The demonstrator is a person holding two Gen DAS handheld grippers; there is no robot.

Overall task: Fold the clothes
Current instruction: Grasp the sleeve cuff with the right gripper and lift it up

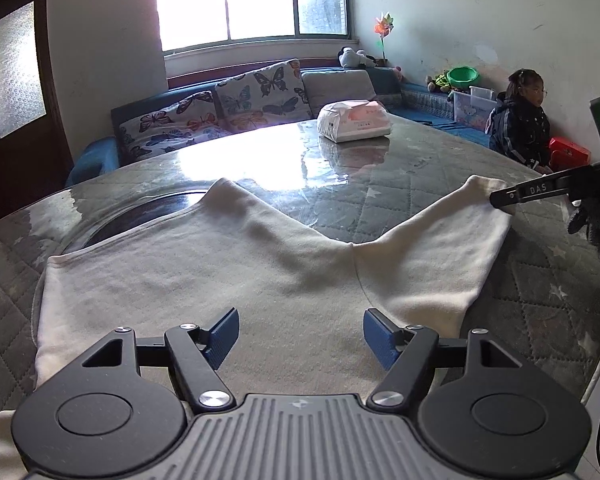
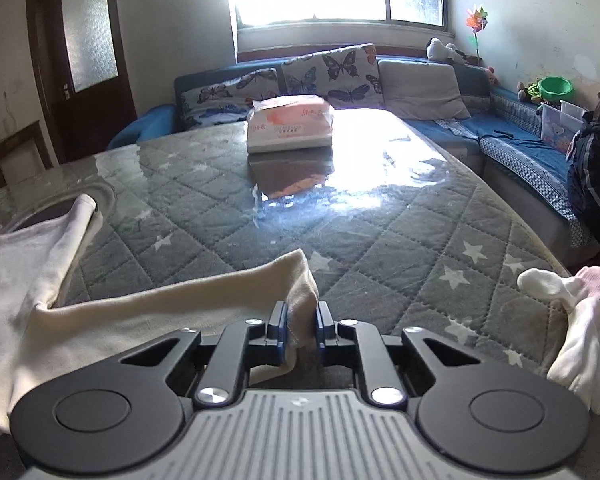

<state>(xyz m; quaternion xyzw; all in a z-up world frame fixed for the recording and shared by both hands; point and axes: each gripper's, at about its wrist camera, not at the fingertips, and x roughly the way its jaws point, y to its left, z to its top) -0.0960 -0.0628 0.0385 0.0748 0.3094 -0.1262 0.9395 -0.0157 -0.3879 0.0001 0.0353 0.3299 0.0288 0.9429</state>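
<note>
Only the right-wrist view shows right gripper (image 2: 302,330) pinching trouser cuff (image 2: 300,280) (left gripper (image 1: 300,338) spread, empty).

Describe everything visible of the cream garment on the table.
The cream garment looks like soft knit cotton, lightly creased, lying mostly flat on the quilted star-print table cover. Two narrow parts, legs or sleeves, spread apart in a V. The right gripper is shut on the end of one, lifting it slightly; the other end lies free. The left gripper hangs open above the wide part.
</note>
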